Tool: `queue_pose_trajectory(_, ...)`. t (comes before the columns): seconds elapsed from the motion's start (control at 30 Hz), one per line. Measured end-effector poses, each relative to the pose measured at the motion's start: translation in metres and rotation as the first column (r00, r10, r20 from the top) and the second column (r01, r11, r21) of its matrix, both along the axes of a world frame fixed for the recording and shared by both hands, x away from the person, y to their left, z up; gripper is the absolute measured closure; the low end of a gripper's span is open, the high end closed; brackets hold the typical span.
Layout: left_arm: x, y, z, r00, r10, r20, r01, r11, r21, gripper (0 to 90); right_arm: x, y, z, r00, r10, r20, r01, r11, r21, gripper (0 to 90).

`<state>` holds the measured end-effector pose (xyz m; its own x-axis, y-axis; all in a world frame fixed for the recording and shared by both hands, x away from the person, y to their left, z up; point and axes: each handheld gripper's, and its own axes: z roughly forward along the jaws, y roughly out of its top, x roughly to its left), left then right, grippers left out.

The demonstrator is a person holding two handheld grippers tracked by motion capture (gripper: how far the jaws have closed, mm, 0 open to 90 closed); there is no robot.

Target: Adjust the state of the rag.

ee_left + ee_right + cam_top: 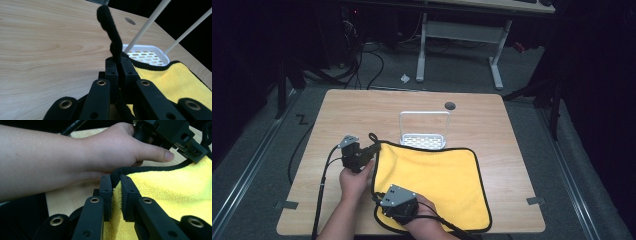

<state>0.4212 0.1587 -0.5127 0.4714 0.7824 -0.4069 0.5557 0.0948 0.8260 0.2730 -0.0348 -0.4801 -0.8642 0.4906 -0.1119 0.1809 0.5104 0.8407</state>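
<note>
Two grippers, left gripper and right gripper, jaws clenched on yellow cloth's black-edged left hem

Rack behind cloth, apparently touching

The microfibre cloth is bright yellow, plain, edged all round with black piping. The rack is white, its base patterned with rows of small slots. The desk is pale wood with visible grain. Both grippers' jaws are black, with brass-coloured rivets.
</note>
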Motion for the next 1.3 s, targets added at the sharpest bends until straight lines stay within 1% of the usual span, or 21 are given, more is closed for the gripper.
queue_pose_trajectory(0.1,-0.005,0.016,0.001,0.9996,0.029,0.001,-0.029,0.9996,0.004,85.9,0.000,0.012,0.001,0.9998,0.022,-0.003,-0.022,1.000,0.006,81.5)
queue_pose_trajectory(0.17,-0.008,0.026,0.002,0.9989,0.047,-0.001,-0.047,0.9989,-0.002,86.0,0.000,0.021,0.001,0.9992,0.040,0.003,-0.040,0.999,0.009,81.6)
queue_pose_trajectory(0.33,-0.016,0.055,0.006,0.9952,0.098,-0.002,-0.098,0.9947,0.031,86.0,0.000,0.046,0.000,0.9962,0.086,-0.009,-0.086,0.996,-0.003,81.6)
queue_pose_trajectory(0.37,-0.017,0.059,0.007,0.9945,0.104,-0.004,-0.104,0.9940,0.034,86.0,0.001,0.051,0.000,0.9955,0.094,-0.008,-0.094,0.996,-0.001,81.5)
queue_pose_trajectory(0.4,-0.020,0.067,0.007,0.9929,0.119,-0.005,-0.119,0.9924,0.033,86.0,0.001,0.055,0.000,0.9949,0.101,-0.007,-0.101,0.995,-0.001,81.5)
queue_pose_trajectory(0.43,-0.020,0.070,0.008,0.9924,0.123,-0.007,-0.123,0.9919,0.033,86.0,0.000,0.062,0.001,0.9937,0.112,-0.003,-0.112,0.994,0.000,81.5)
queue_pose_trajectory(0.53,-0.024,0.082,0.010,0.9898,0.143,-0.006,-0.142,0.9888,0.045,86.0,0.000,0.070,0.003,0.9921,0.126,0.001,-0.126,0.992,0.006,81.6)
queue_pose_trajectory(0.63,-0.026,0.087,0.012,0.9888,0.149,-0.005,-0.149,0.9876,0.050,86.1,-0.001,0.076,0.005,0.9909,0.134,0.004,-0.134,0.991,0.010,81.6)
queue_pose_trajectory(0.77,-0.027,0.085,0.011,0.9893,0.146,-0.002,-0.145,0.9877,0.058,86.1,-0.001,0.077,0.006,0.9904,0.138,0.006,-0.138,0.990,0.001,81.6)
queue_pose_trajectory(0.83,-0.026,0.082,0.011,0.9897,0.143,-0.005,-0.143,0.9883,0.054,86.1,-0.001,0.076,0.006,0.9908,0.135,0.010,-0.135,0.991,0.000,81.6)
queue_pose_trajectory(0.93,-0.024,0.073,0.012,0.9910,0.134,-0.003,-0.134,0.9905,0.030,86.1,-0.002,0.070,0.009,0.9923,0.122,0.024,-0.122,0.993,0.003,81.5)
queue_pose_trajectory(1.0,-0.022,0.063,0.014,0.9924,0.123,0.007,-0.123,0.9922,0.020,86.0,-0.004,0.063,0.011,0.9936,0.108,0.033,-0.108,0.994,0.008,81.5)
queue_pose_trajectory(1.1,-0.019,0.047,0.019,0.9940,0.109,0.014,-0.109,0.9937,0.025,86.0,-0.005,0.050,0.013,0.9957,0.082,0.042,-0.082,0.997,0.010,81.5)
queue_pose_trajectory(1.13,-0.018,0.042,0.021,0.9946,0.102,0.018,-0.103,0.9943,0.029,86.0,-0.005,0.043,0.014,0.9965,0.070,0.045,-0.070,0.997,0.015,81.5)
queue_pose_trajectory(1.17,-0.018,0.037,0.021,0.9948,0.099,0.023,-0.100,0.9947,0.023,86.0,-0.005,0.037,0.015,0.9971,0.060,0.047,-0.061,0.998,0.018,81.5)
queue_pose_trajectory(1.27,-0.016,0.023,0.024,0.9952,0.094,0.027,-0.095,0.9952,0.023,86.0,-0.004,0.021,0.016,0.9983,0.030,0.049,-0.031,0.999,0.029,81.5)
queue_pose_trajectory(1.3,-0.015,0.018,0.025,0.9953,0.092,0.030,-0.093,0.9952,0.030,86.0,-0.003,0.015,0.017,0.9985,0.023,0.050,-0.024,0.999,0.035,81.5)
